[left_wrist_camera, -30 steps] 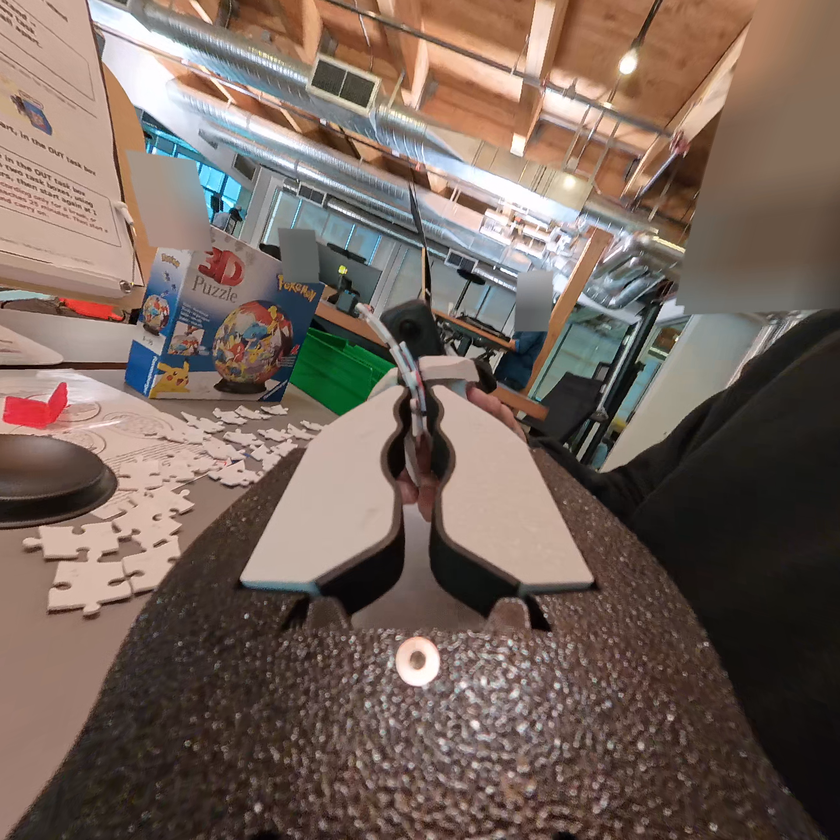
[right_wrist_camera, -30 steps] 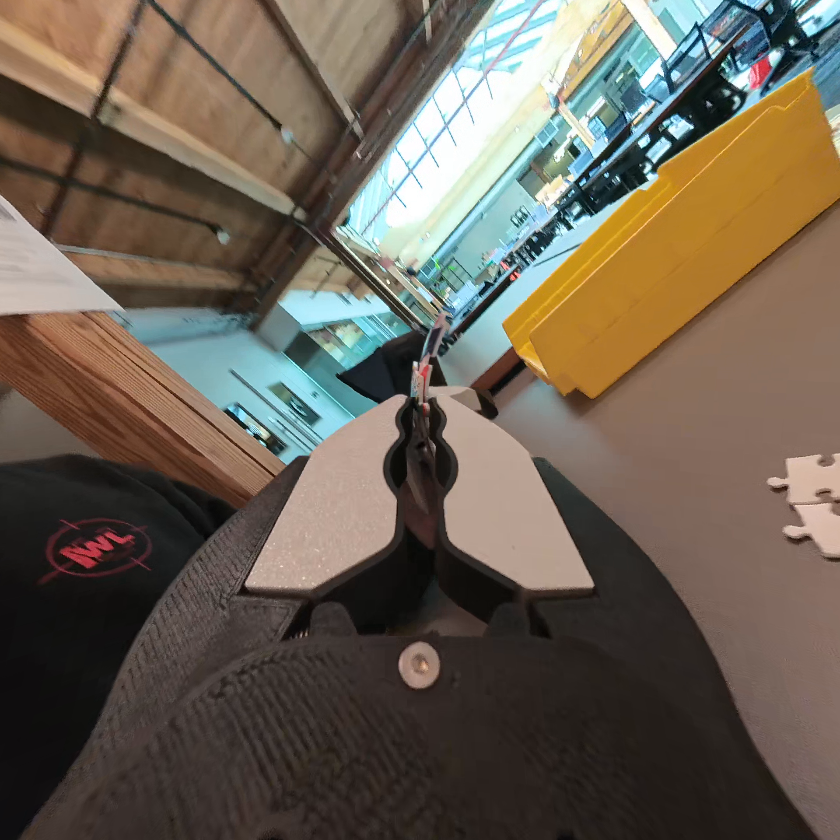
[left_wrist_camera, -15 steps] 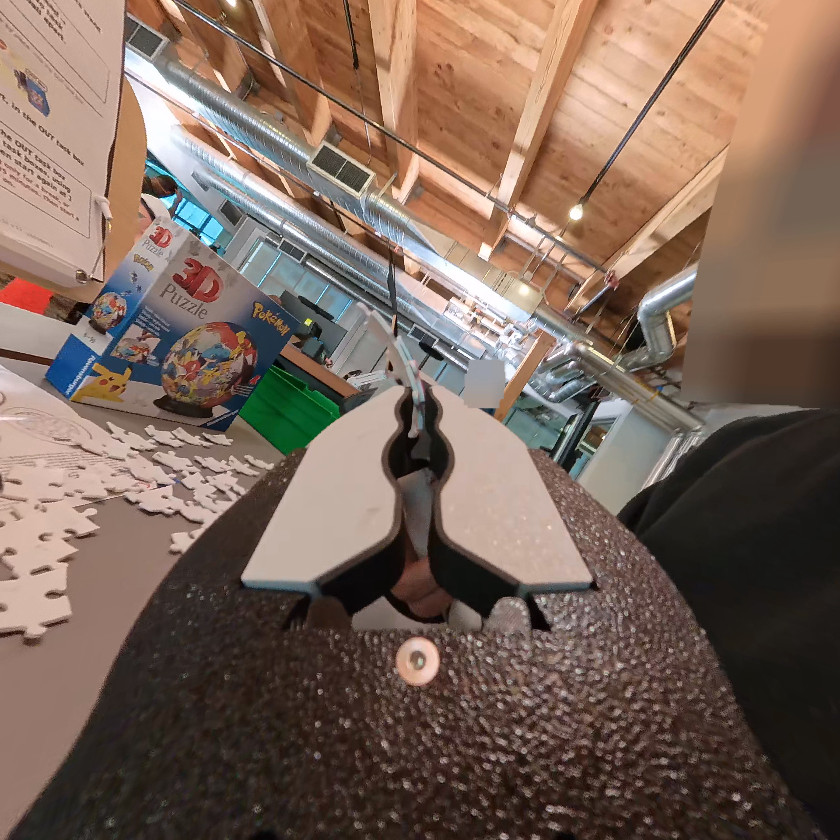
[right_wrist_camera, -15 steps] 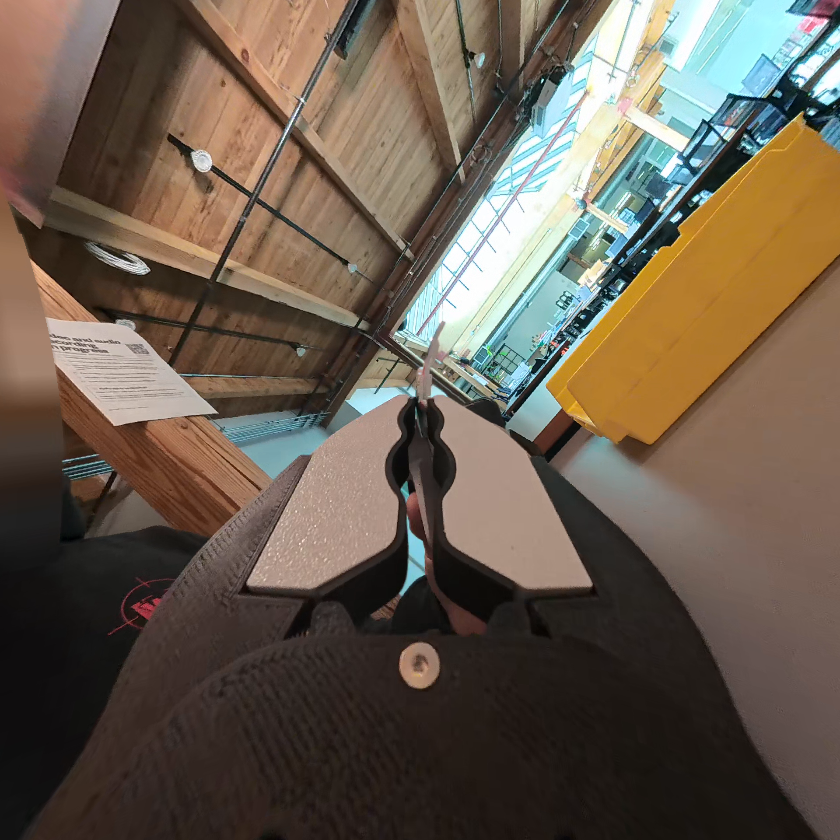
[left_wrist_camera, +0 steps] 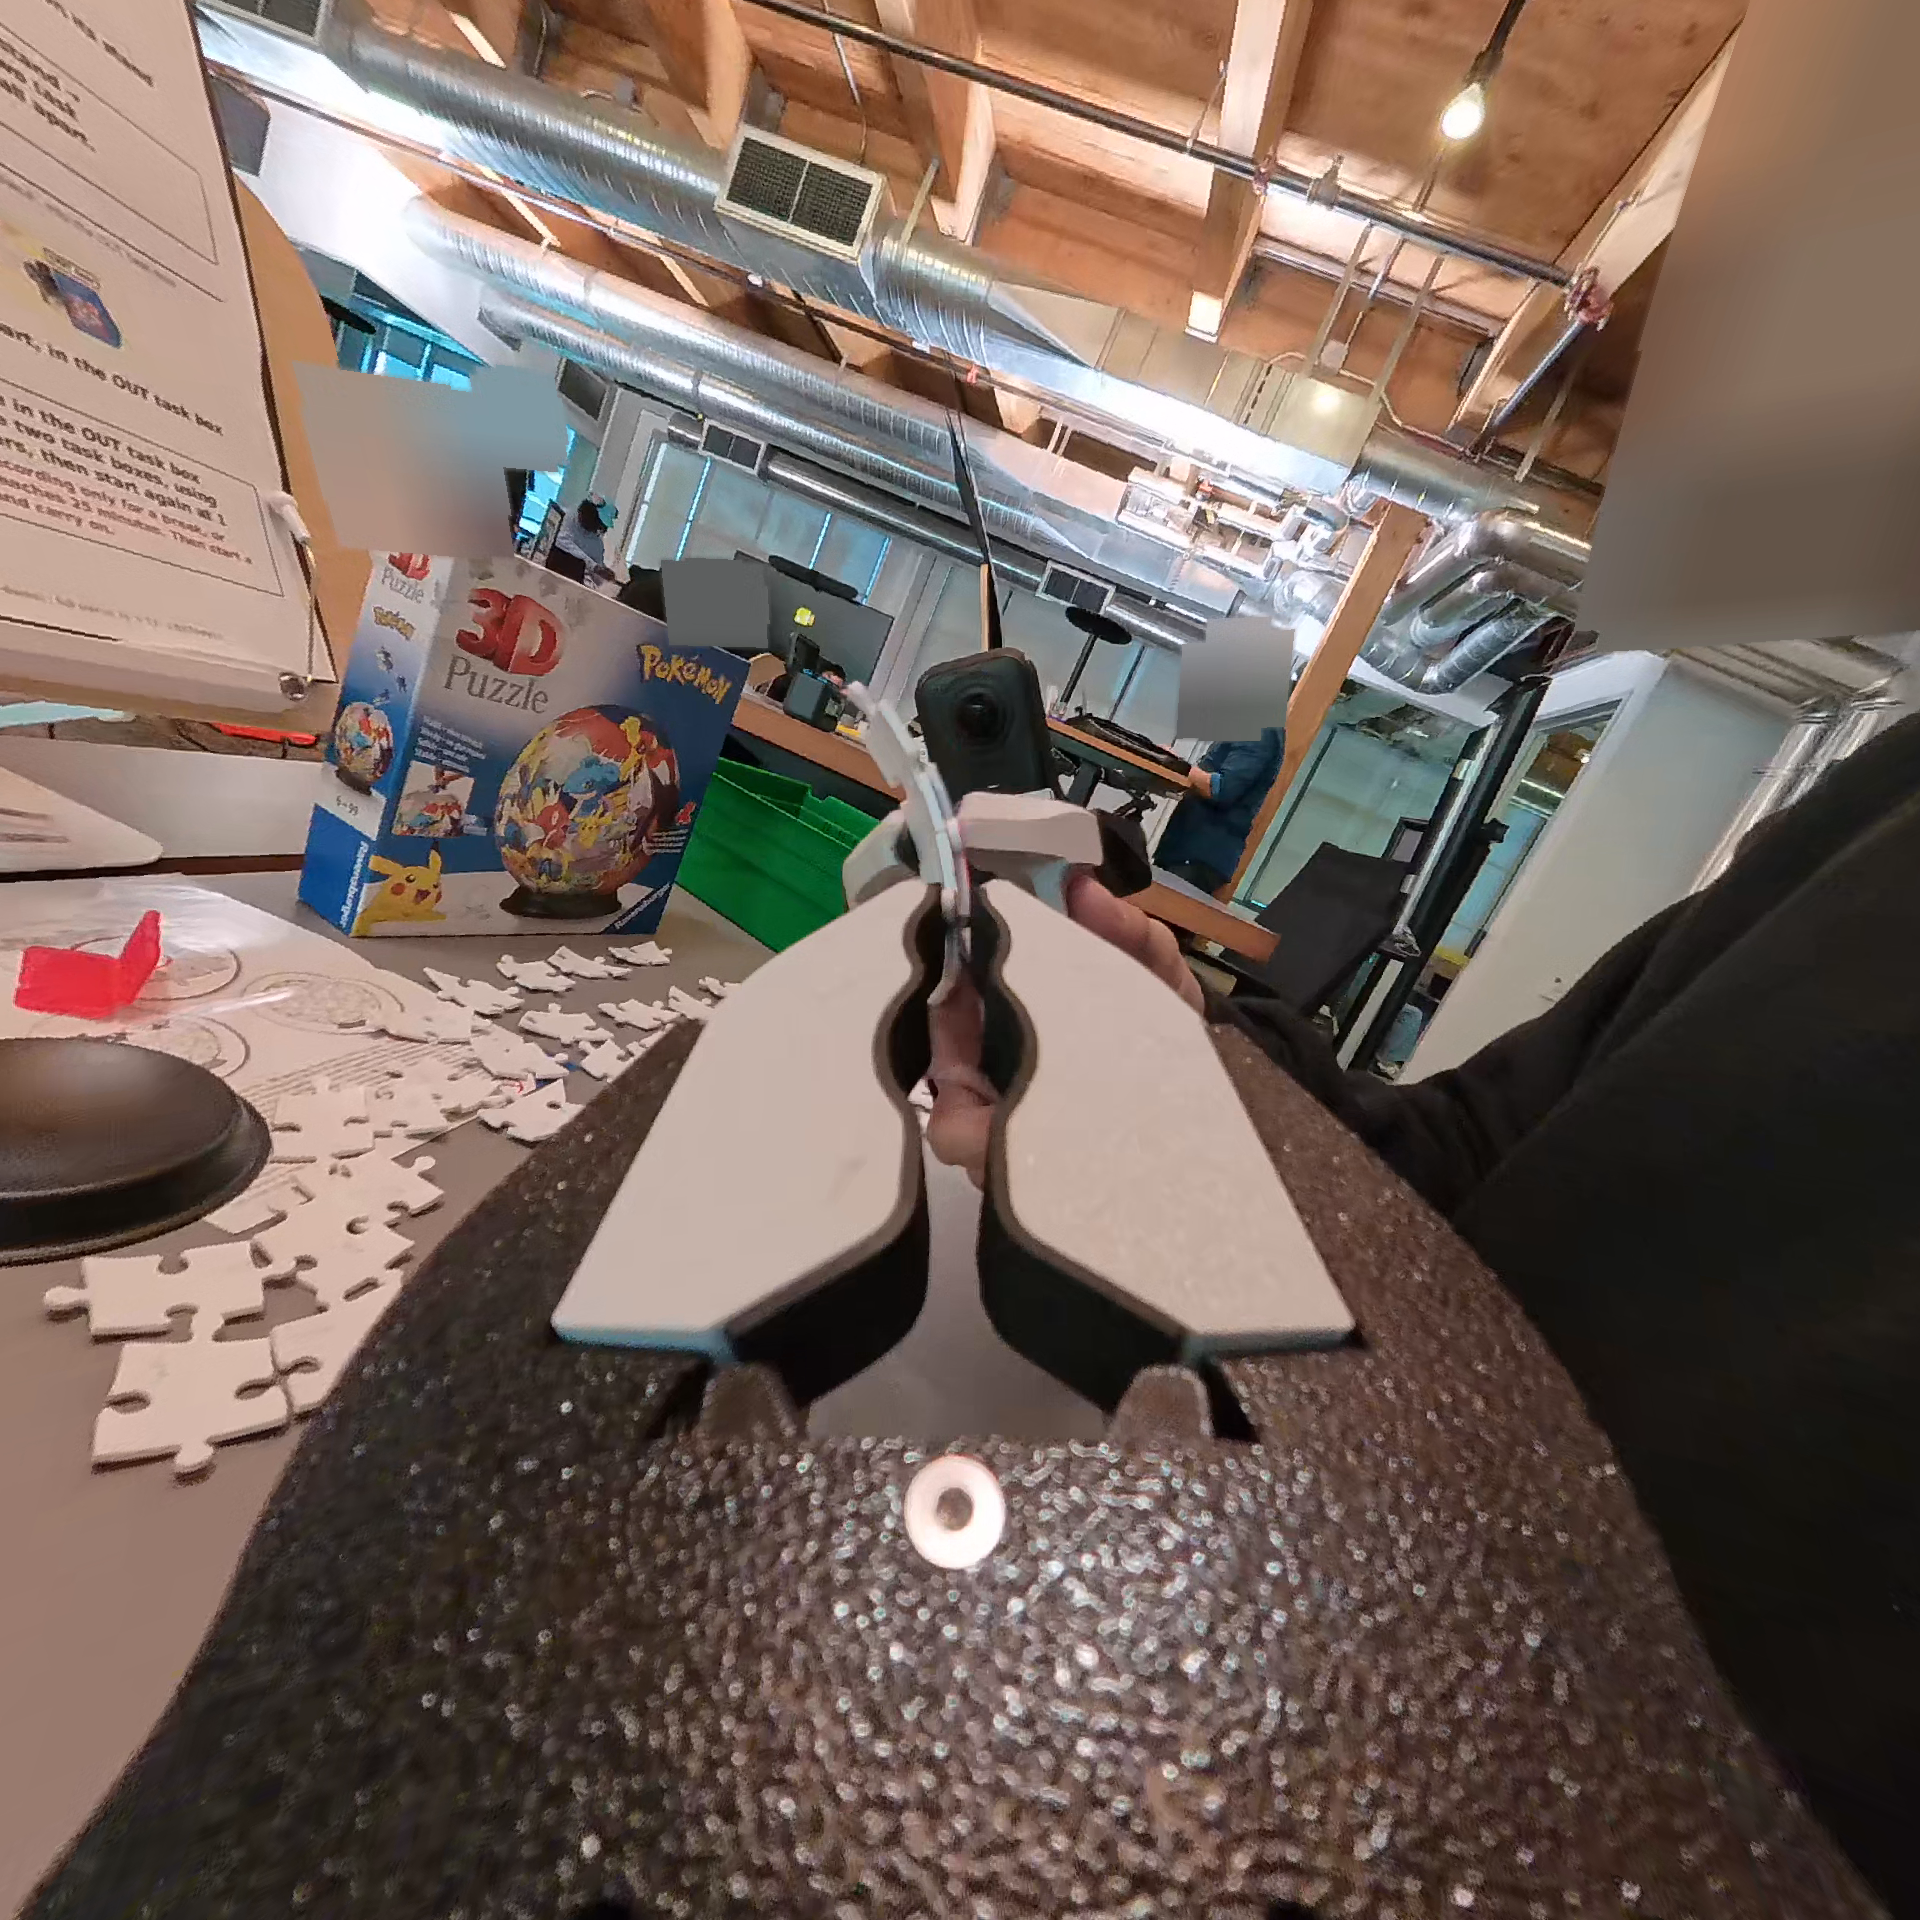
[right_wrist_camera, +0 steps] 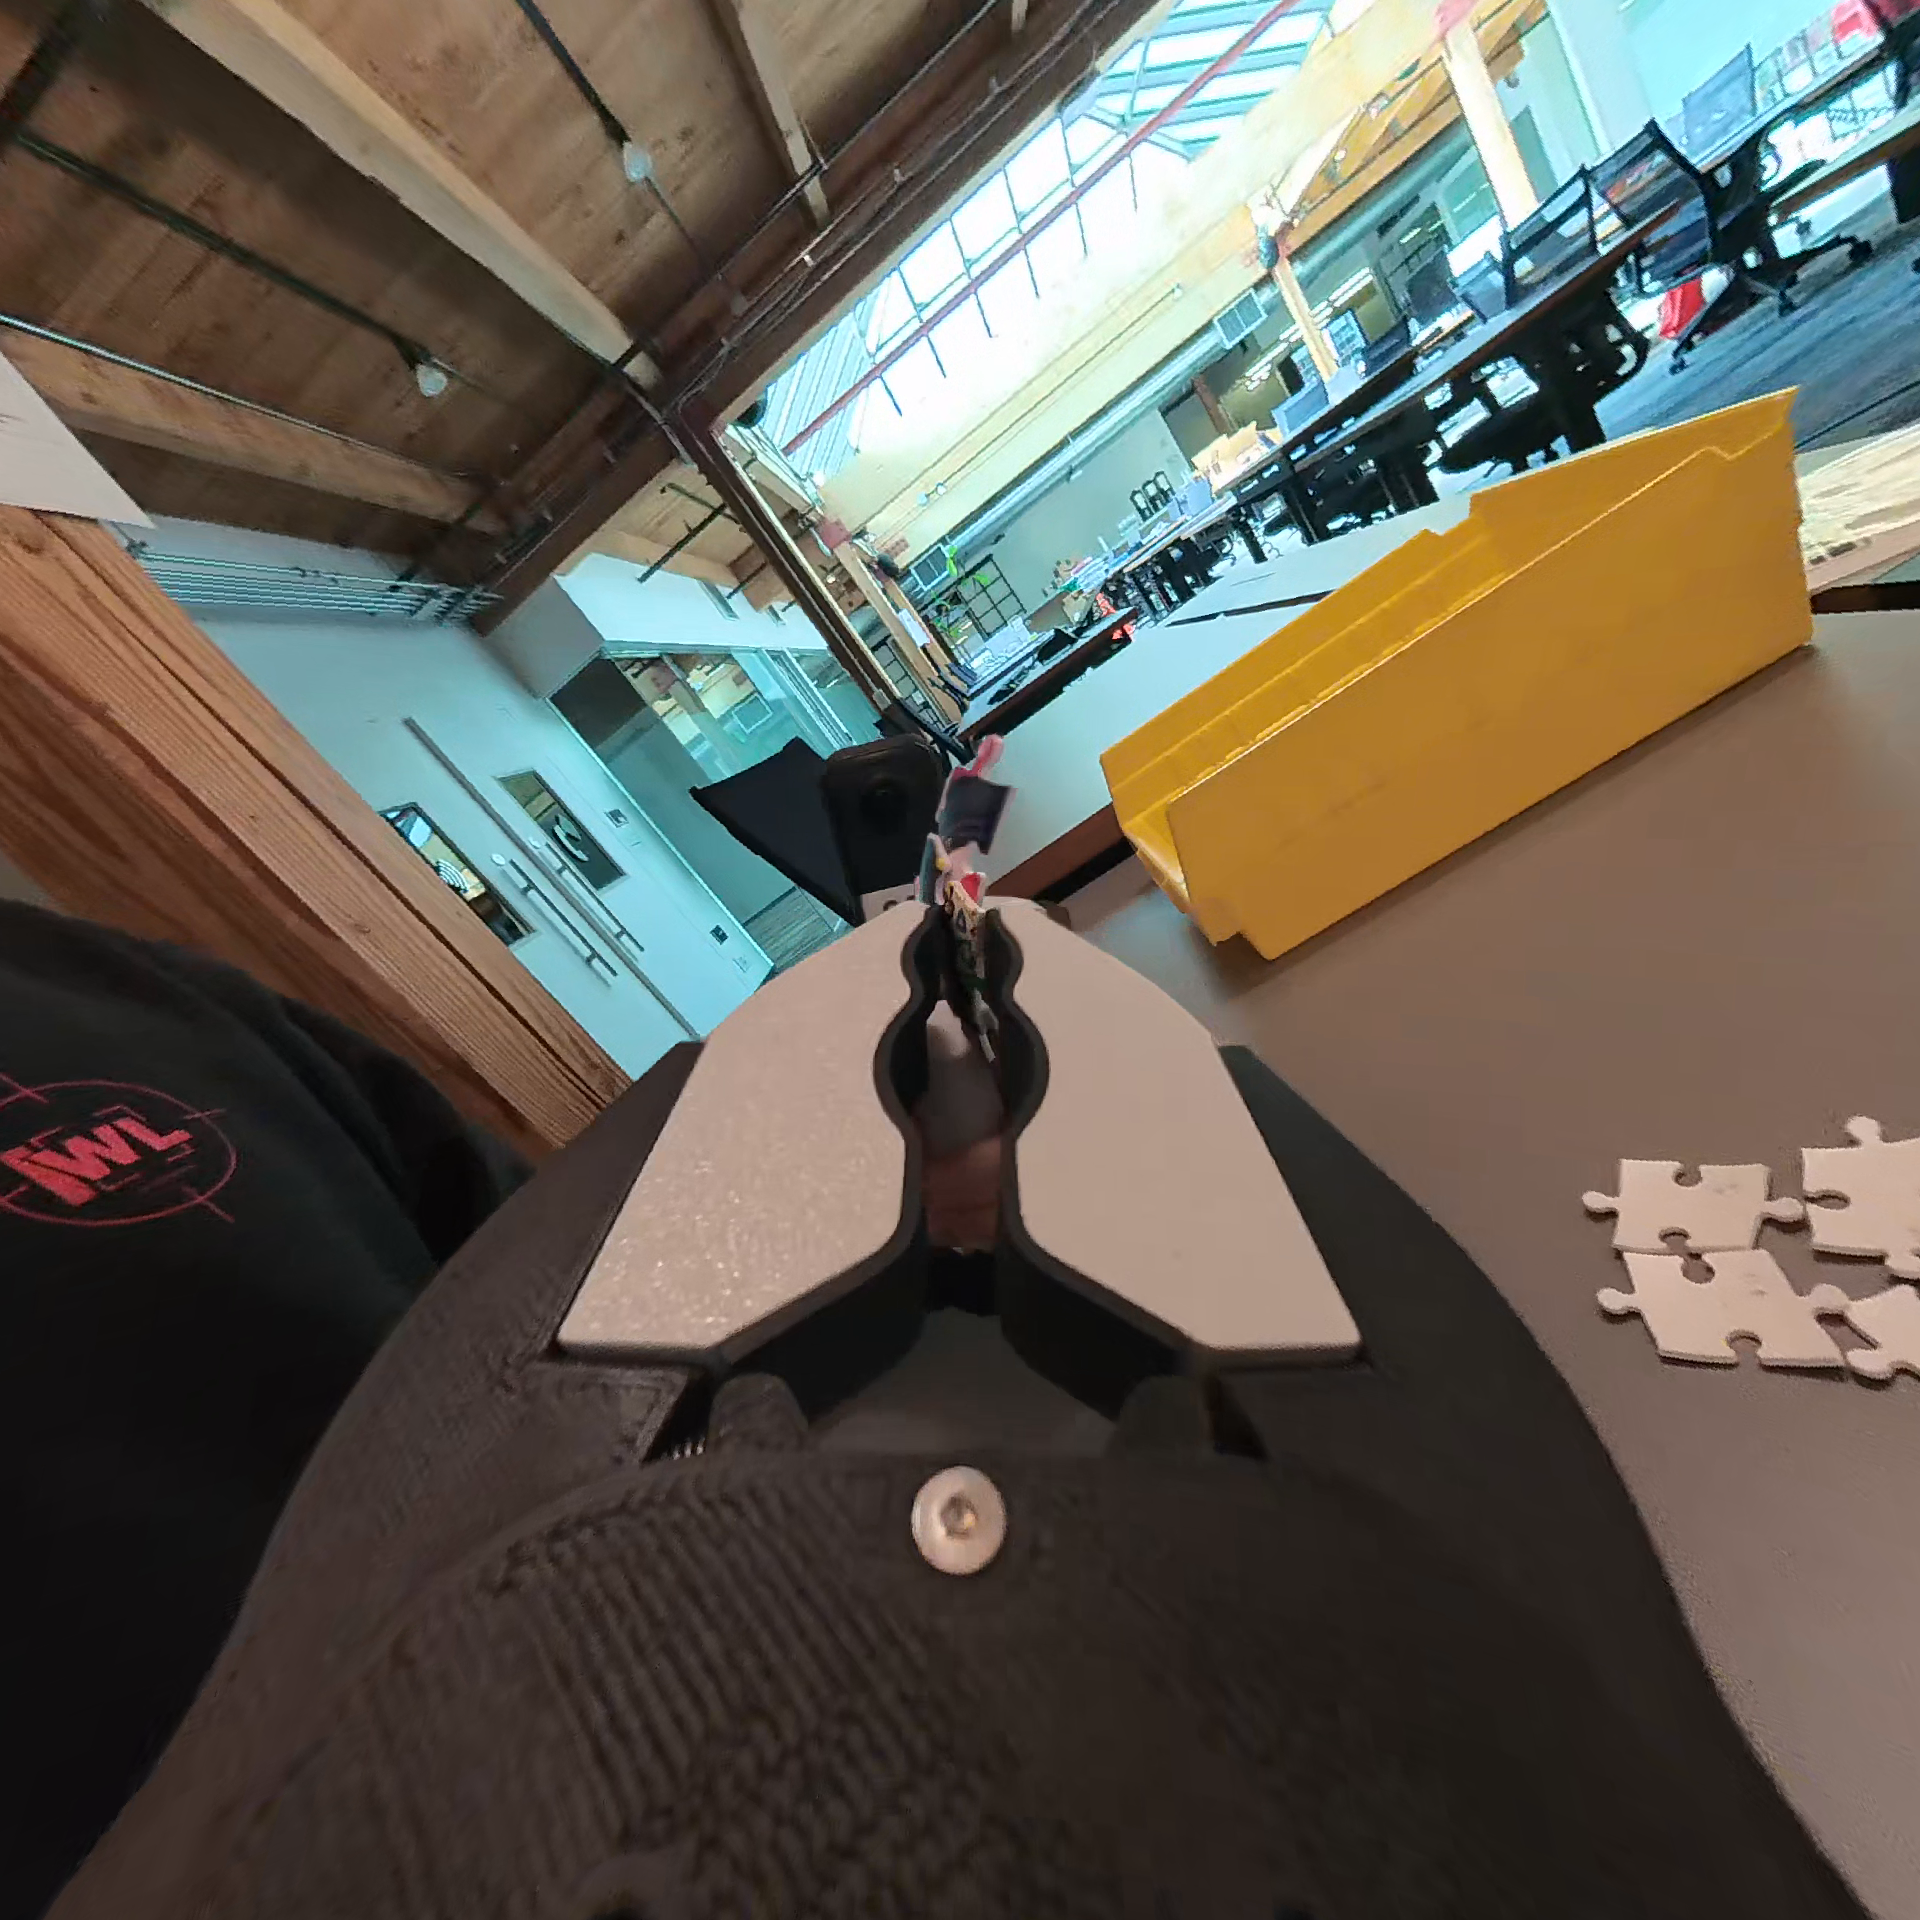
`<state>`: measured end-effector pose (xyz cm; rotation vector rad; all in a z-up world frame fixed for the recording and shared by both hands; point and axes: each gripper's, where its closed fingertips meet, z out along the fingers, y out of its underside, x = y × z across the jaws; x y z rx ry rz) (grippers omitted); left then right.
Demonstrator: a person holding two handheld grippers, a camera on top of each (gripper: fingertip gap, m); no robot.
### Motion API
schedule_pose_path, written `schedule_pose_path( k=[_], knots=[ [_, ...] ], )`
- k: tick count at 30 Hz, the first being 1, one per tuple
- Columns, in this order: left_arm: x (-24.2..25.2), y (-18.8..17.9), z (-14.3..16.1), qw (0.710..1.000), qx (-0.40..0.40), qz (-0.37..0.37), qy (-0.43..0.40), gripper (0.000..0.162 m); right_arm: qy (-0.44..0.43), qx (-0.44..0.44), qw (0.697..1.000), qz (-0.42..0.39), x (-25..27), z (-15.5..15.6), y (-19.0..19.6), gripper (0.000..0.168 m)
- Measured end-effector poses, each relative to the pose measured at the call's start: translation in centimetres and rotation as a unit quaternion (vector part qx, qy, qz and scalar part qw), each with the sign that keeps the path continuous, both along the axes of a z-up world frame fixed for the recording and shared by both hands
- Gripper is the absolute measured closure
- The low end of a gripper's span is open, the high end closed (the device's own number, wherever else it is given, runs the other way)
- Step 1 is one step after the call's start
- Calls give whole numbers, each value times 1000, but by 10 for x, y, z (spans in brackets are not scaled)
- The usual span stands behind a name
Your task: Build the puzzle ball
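Observation:
My left gripper [left_wrist_camera: 951, 902] is shut on a curved strip of joined puzzle pieces [left_wrist_camera: 912, 774], seen edge-on and rising from the fingertips. The right gripper [left_wrist_camera: 987, 836] faces it just beyond and clamps the same strip, with a hand [left_wrist_camera: 1127, 940] behind. In the right wrist view my right gripper [right_wrist_camera: 961, 914] is shut on coloured puzzle pieces [right_wrist_camera: 977, 808] sticking up. I cannot tell whether this is one strip or two being pressed together. Loose white-backed pieces [left_wrist_camera: 343, 1164] lie on the grey table [left_wrist_camera: 62, 1558] at left, and a few more pieces [right_wrist_camera: 1714, 1288] lie at the right.
The puzzle box [left_wrist_camera: 520, 769] stands at the back left beside a green bin [left_wrist_camera: 769, 842]. A black round stand [left_wrist_camera: 104, 1143], a red plastic item [left_wrist_camera: 88, 971] and a printed sheet [left_wrist_camera: 312, 997] lie at left. A yellow bin [right_wrist_camera: 1455, 707] sits at the far right. Only a small space, under 4 cm, lies between the two pairs of fingers.
Both views tilted up toward the ceiling half a second ago and have dropped back to near their earlier pose. Both grippers stay shut on the pieces.

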<state>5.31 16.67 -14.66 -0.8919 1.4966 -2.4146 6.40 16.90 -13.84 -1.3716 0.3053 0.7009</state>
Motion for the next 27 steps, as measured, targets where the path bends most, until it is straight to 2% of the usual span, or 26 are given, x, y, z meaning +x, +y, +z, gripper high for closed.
schedule_pose_path(
  k=[3,11,16,19,27],
  knots=[
    [-4,2,5,999,-39,-21,0,159,9,18,1000,10,-5,5,-1,162],
    [-3,1,19,988,-150,-32,-1,159,102,98,990,-1,-2,18,-4,164],
    [-3,0,24,981,-188,-40,-2,159,128,125,984,5,-2,22,-7,164],
    [-4,-2,20,984,-167,-55,5,159,104,104,989,15,-2,19,-9,164],
    [-13,-7,15,996,-34,-81,8,153,54,64,992,90,-14,15,-20,164]
  ],
)
